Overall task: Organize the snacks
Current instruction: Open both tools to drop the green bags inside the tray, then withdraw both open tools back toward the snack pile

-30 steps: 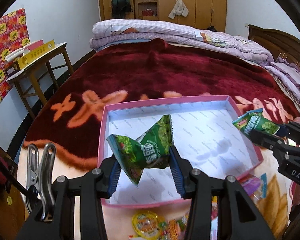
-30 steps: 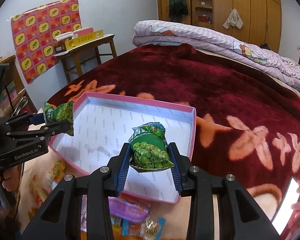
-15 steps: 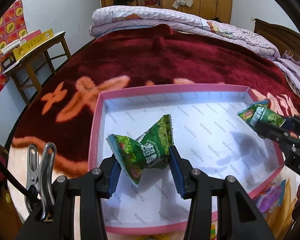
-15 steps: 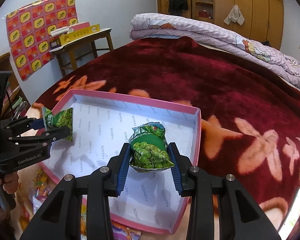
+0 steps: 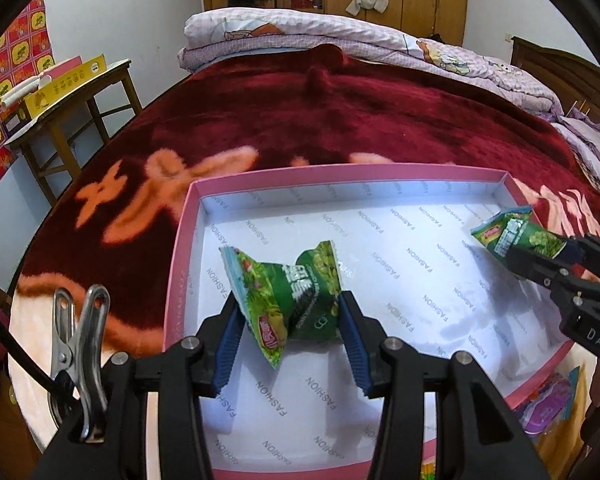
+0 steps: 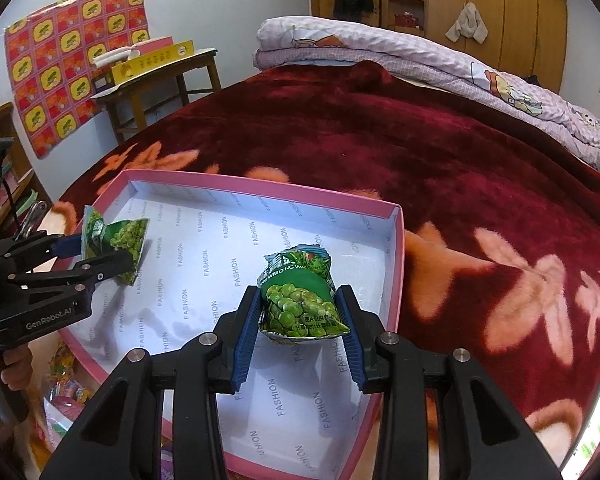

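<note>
Both crumpled green pea packets sank lower — over pink box.

"FASHION" repeated all over white paper lining of my shallow pink cardboard box. "GenRobot.AI" on black body of my left claw. "DAS" on my right claw. "QING" on green pea snack packet.

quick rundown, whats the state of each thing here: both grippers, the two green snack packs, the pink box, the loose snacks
left gripper: shut on a pack
left green pea pack: crumpled, held above the box floor
right gripper: shut on a pack
right green pea pack: upright, held over the box
pink box: open, lidless, nothing lying in it yet
loose snacks: outside the box, on the bed
</note>
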The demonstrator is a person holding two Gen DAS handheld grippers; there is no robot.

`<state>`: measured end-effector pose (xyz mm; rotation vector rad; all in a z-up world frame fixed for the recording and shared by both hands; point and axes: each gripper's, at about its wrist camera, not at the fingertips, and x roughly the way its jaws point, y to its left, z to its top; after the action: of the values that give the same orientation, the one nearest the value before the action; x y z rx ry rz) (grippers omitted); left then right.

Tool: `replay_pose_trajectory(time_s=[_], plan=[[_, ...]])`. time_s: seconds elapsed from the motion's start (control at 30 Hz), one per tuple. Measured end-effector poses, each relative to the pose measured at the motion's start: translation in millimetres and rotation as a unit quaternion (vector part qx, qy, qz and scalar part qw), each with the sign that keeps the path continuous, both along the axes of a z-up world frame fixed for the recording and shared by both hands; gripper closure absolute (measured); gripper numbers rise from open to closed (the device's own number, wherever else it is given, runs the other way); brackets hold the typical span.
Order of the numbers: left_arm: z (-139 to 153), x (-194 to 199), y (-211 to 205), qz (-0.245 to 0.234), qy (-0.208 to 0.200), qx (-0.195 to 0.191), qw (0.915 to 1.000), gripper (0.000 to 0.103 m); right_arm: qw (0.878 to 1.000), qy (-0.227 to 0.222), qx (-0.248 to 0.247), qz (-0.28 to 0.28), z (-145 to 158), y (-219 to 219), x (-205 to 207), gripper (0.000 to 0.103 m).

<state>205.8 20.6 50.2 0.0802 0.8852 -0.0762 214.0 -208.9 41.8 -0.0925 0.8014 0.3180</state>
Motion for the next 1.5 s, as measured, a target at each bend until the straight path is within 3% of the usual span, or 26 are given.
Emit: replay_pose_trajectory(time_s=[0.07,0.27,0.87,1.5], plan=[[0.8,-0.7,-1.6,-0.002,-0.003,0.007,1.0,0.051,1.0,-0.006,0.002,-0.005,1.0,-1.2,-0.3,0.063],[7.9,-6.6,-4.2,-0.007,-0.017,0.015,0.9997,0.047,0.999,-0.026,0.017,-0.008,11.2,-5.3,-4.7,0.042],[40.0,-33.4,0.3,-0.006,-0.038,-0.005,0.9993,0.046,0.998,-0.057,0.016,0.018,38.7,3.3,-42.4,0.042],[50.6,-94.7,13.1,0.004,-0.038,-0.013,0.9992,0.046,0.998,-0.036,0.034,0.028,38.0,1.0,-100.5,0.042]])
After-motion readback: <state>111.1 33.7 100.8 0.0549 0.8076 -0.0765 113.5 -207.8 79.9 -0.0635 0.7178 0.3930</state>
